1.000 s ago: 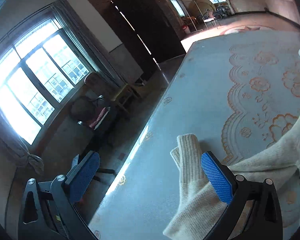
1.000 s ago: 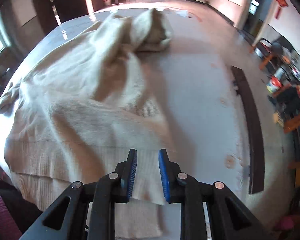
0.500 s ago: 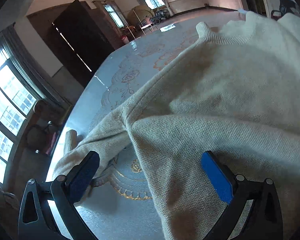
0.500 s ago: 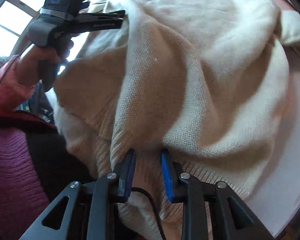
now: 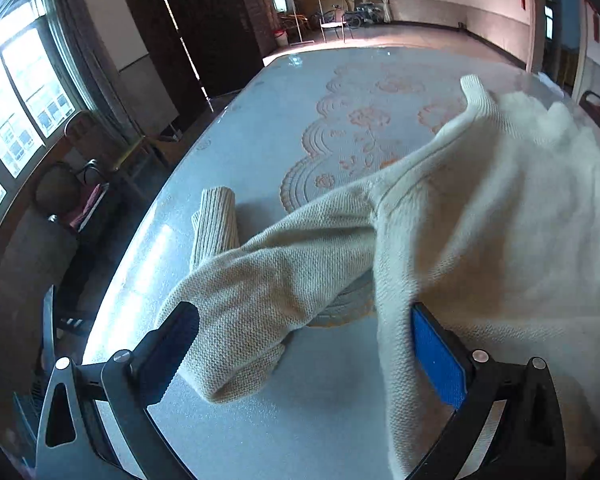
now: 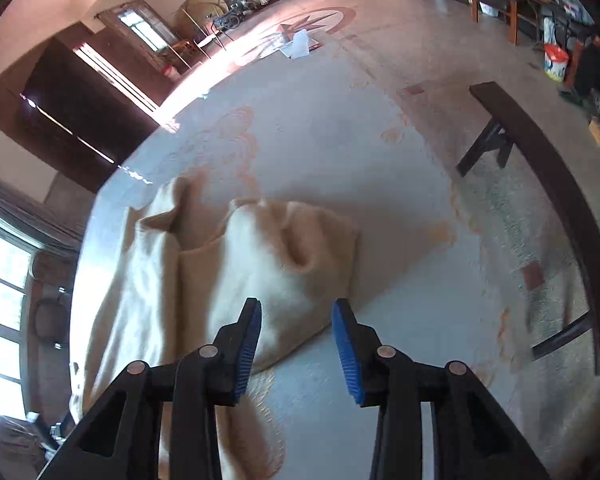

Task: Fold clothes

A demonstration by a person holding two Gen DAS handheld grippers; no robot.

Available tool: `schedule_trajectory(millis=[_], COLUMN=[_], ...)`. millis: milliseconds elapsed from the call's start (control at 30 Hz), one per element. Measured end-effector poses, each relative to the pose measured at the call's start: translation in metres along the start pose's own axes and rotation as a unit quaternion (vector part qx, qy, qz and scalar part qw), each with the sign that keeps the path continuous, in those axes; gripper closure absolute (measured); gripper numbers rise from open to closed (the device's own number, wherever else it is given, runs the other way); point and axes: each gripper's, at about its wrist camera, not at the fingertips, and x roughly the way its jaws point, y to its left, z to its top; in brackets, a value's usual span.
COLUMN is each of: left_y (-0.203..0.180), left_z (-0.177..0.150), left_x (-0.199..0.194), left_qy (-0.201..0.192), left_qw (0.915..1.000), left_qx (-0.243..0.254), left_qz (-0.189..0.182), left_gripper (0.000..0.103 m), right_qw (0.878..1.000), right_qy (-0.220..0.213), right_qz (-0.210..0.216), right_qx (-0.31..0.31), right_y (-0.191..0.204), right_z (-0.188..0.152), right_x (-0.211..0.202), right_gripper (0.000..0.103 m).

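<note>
A cream knit sweater [image 5: 480,220] lies bunched on the table [image 5: 260,128], which has a pale blue cloth with an orange flower pattern. One sleeve [image 5: 268,292] stretches left, and its ribbed cuff [image 5: 216,220] rests near the table's left edge. My left gripper [image 5: 300,320] hovers wide open over that sleeve, the pads not pressing it. In the right wrist view the sweater [image 6: 240,264] sits in a heap just beyond my right gripper [image 6: 296,308]. Its jaws are opening, with nothing clamped between them.
A dark wooden bench [image 6: 540,168] runs along the table's right side. Chairs [image 5: 72,200] stand under the windows on the left, and a dark wardrobe [image 5: 204,28] is at the back. A small white object [image 6: 298,44] lies at the table's far end.
The right gripper let go of the sweater's edge, widened its jaws and swung to the right side of the heap. The left view turned back toward the sleeve, jaws still wide.
</note>
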Motion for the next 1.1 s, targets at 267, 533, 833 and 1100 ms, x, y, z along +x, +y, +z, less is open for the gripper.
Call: schedule_trajectory(millis=[267, 533, 833, 1100], left_y=[-0.065, -0.088, -0.068, -0.065], left_z=[0.05, 0.048, 0.032, 0.029], left_x=[0.001, 0.066, 0.086, 0.089], left_qy=[-0.072, -0.004, 0.0, -0.005], left_qw=[0.9941, 0.9953, 0.9991, 0.9994], left_qx=[0.064, 0.066, 0.0, -0.019], left_qz=[0.051, 0.071, 0.043, 0.028], left_gripper=[0.0, 0.0, 0.0, 0.0], right_qw=[0.962, 0.884, 0.915, 0.9], right_qy=[0.072, 0.153, 0.094, -0.037], right_qz=[-0.123, -0.244, -0.31, -0.429], right_qx=[-0.233, -0.369, -0.24, 0.071], right_y=[0.076, 0.124, -0.015, -0.217], right_z=[0.084, 0.075, 0.068, 0.037], right_x=[0.132, 0.202, 0.12, -0.064], right_gripper=[0.064, 0.077, 0.099, 0.077])
